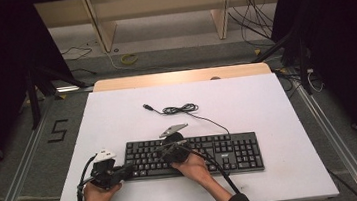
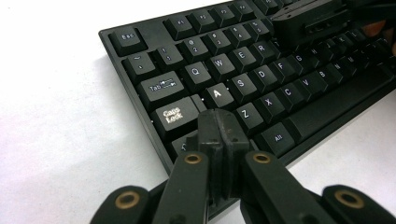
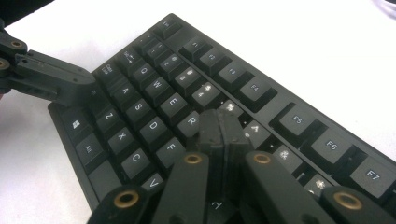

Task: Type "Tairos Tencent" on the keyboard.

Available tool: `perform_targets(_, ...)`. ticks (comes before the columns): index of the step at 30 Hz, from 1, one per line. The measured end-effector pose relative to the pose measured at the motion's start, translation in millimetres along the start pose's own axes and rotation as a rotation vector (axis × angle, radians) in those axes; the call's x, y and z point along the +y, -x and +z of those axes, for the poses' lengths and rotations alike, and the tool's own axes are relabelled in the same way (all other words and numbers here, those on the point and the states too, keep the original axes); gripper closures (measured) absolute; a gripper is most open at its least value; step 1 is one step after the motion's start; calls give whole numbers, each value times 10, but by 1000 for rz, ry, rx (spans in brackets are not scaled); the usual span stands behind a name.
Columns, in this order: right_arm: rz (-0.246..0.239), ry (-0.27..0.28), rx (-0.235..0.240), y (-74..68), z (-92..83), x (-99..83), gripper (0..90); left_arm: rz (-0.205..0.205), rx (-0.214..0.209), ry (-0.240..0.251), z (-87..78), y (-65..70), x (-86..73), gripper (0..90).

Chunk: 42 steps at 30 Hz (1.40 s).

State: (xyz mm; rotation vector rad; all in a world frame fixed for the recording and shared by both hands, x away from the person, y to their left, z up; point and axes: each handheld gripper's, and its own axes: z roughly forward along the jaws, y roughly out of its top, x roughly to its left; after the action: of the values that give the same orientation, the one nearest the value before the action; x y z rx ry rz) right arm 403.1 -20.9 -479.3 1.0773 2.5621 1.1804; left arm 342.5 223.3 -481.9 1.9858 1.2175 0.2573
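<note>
A black keyboard (image 1: 232,150) lies on the white table (image 1: 267,101), near the front edge. Its cable (image 1: 181,109) runs back to a loose coil and a free USB plug (image 1: 148,106). My left gripper (image 1: 129,170) is shut at the keyboard's left end. In the left gripper view its closed tips (image 2: 219,126) rest by the Caps Lock key (image 2: 173,116). My right gripper (image 1: 164,151) is shut over the left half of the keys. In the right gripper view its tips (image 3: 222,128) sit by the R key (image 3: 191,120). Neither holds anything.
A wooden board (image 1: 181,76) borders the table's far edge. Dark stands (image 1: 32,90) rise at both sides, and loose cables (image 1: 254,22) lie on the floor behind. A "5" mark (image 1: 58,130) is on the floor at the left.
</note>
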Motion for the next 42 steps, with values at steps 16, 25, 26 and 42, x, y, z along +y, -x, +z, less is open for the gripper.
perform_targets(16,23,39,30,13,-144,10,880,-1,-23,52,-55,14,26,840)
perform_targets(25,31,65,62,32,-232,-8,734,-2,-63,87,-78,57,59,707)
perform_targets(26,31,69,70,34,-248,-8,682,-3,-69,93,-84,59,66,682)
perform_targets(42,29,127,75,96,-511,-88,387,-13,-70,135,-21,73,174,433)
